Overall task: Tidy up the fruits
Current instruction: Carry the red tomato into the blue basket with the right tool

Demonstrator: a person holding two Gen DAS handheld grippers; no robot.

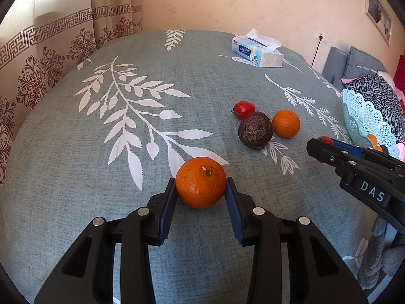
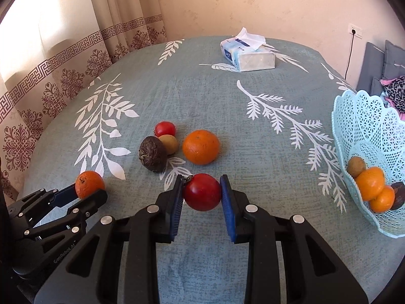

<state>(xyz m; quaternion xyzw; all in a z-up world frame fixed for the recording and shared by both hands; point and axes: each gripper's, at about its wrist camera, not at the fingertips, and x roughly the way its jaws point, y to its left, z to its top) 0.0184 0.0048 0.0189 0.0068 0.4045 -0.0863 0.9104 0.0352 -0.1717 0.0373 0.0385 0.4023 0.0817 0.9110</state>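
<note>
My left gripper is shut on an orange just above the leaf-patterned cloth; the same orange shows in the right wrist view, held by the left gripper. My right gripper is shut on a red tomato; it appears at the right of the left wrist view. On the cloth lie a second orange, a small tomato, a dark round fruit and a small tan fruit. The light-blue lattice basket at the right holds several fruits.
A tissue box stands at the far side of the table. A patterned curtain hangs at the left. Grey cushions and clothing lie beyond the right table edge. A wall socket with a cable is at the back right.
</note>
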